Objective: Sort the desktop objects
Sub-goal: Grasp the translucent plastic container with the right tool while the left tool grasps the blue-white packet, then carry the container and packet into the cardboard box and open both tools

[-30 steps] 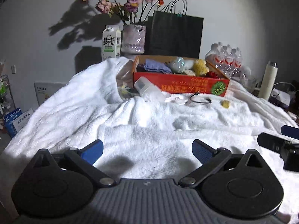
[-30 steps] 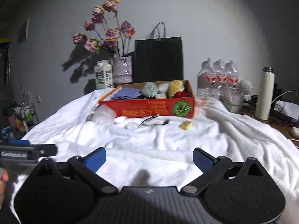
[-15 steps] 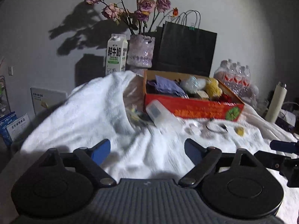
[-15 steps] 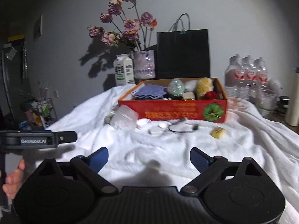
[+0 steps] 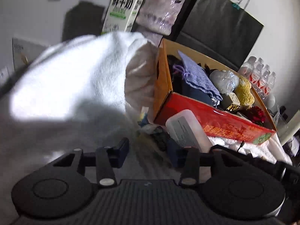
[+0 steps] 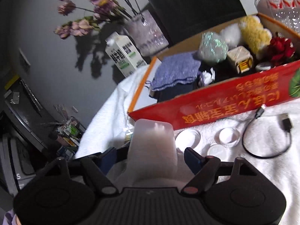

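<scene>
A translucent white plastic container (image 6: pixel 152 142) lies on the white towel (image 6: pixel 271 170) in front of the red cardboard box (image 6: pixel 215 106). My right gripper (image 6: pixel 151 158) straddles it. Its jaws are closing, with a thin gap still showing at each blue pad. In the left wrist view the same container (image 5: pixel 187 129) lies to the right of my left gripper (image 5: pixel 148 152). The left jaws are closing over a blurred heap of crumpled wrappers (image 5: pixel 150 131) beside the box's corner (image 5: pixel 161 112), and the pads press on nothing that I can make out.
The box holds a blue knitted pouch (image 6: pixel 176 71), a yellow plush (image 6: pixel 253 31), a red flower (image 6: pixel 281 48) and other items. Three clear round lids (image 6: pixel 188 136) and a black USB cable (image 6: pixel 266 136) lie on the towel. Behind stand a milk carton (image 5: pixel 123 5), vase (image 5: pixel 161 11), black bag (image 5: pixel 219 22) and water bottles (image 5: pixel 260 75).
Both grippers have swept forward to the box's left front corner and rolled. Both pairs of jaws have narrowed, the left far more. The right now has the container between its fingers.
</scene>
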The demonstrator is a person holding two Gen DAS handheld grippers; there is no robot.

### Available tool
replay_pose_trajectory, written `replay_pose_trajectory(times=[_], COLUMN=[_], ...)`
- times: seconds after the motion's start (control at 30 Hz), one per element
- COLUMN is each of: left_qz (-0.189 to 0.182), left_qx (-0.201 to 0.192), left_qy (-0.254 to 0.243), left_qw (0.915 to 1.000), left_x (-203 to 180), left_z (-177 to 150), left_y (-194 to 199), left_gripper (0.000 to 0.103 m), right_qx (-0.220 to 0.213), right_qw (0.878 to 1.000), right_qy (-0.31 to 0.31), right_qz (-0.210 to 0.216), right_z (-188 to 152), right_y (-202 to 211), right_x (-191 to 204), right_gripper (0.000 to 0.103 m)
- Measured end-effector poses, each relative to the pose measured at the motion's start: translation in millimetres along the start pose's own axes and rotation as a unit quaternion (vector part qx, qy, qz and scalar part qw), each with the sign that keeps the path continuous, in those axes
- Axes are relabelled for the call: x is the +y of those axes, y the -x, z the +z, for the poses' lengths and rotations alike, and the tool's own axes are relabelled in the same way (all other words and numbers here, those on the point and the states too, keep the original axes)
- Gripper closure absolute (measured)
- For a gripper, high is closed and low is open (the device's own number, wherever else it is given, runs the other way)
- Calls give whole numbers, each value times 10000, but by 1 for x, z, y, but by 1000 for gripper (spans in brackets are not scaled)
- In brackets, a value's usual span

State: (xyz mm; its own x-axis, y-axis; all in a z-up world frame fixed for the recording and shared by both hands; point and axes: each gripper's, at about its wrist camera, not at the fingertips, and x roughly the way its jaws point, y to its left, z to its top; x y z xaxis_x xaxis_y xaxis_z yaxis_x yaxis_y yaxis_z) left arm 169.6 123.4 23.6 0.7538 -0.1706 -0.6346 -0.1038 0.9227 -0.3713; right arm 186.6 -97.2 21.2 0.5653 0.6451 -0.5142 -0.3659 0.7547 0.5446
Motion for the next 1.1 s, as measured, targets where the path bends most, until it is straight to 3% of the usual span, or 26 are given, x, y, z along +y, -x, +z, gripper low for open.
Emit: replay_pose_trajectory(times=[0.07, 0.1, 0.2, 0.3, 0.43, 0.6, 0.7, 0.87, 0.97, 1.03, 1.1], left_qz=[2, 25, -9, -162, -454, -928, -1216, -1459, -1366, -1219, -1233], left_qx=[-55, -73, -167, -279, -568, -748, -612, 118, 458, 427, 415], left_qy=[44, 91, 27, -8, -63, -284, -373, -752, -907, -1065, -903], left_qw=[10000, 9999, 9999, 9995, 9973, 9925, 9900, 9864, 9854, 9859, 9874], left_x=[0, 1, -1, -7, -16, -36, -47, -64, -73, -77, -77], left_z=[0, -1, -2, -6, -24, -68, -98, -157, -177, -181, -178], left_y=[-2, -1, 8, 29, 80, 140, 162, 169, 158, 150, 143], left_gripper=[81, 85, 96, 99, 100, 100, 100, 99, 96, 89, 56], right_qx=[35, 67, 58, -22, -435, -792, -810, -520, -411, -441, -501], right_qw=[10000, 9999, 10000, 9996, 9951, 9719, 9544, 9530, 9583, 9568, 9563], right_qy=[-74, -97, 19, 230, 817, 1933, 2426, 2434, 2204, 2233, 2206], right_qz=[35, 49, -23, -139, -359, -1082, -1540, -1727, -1770, -1811, -1853], right_z=[-1, -2, -4, -5, -18, -56, -86, -136, -157, -164, -162], right_y=[-6, -9, -8, 8, 63, 140, 176, 222, 230, 228, 222], right_x=[-1, -1, 3, 11, 23, 34, 36, 23, 12, 11, 10], right_gripper=[30, 38, 39, 39, 39, 40, 40, 40, 40, 38, 32])
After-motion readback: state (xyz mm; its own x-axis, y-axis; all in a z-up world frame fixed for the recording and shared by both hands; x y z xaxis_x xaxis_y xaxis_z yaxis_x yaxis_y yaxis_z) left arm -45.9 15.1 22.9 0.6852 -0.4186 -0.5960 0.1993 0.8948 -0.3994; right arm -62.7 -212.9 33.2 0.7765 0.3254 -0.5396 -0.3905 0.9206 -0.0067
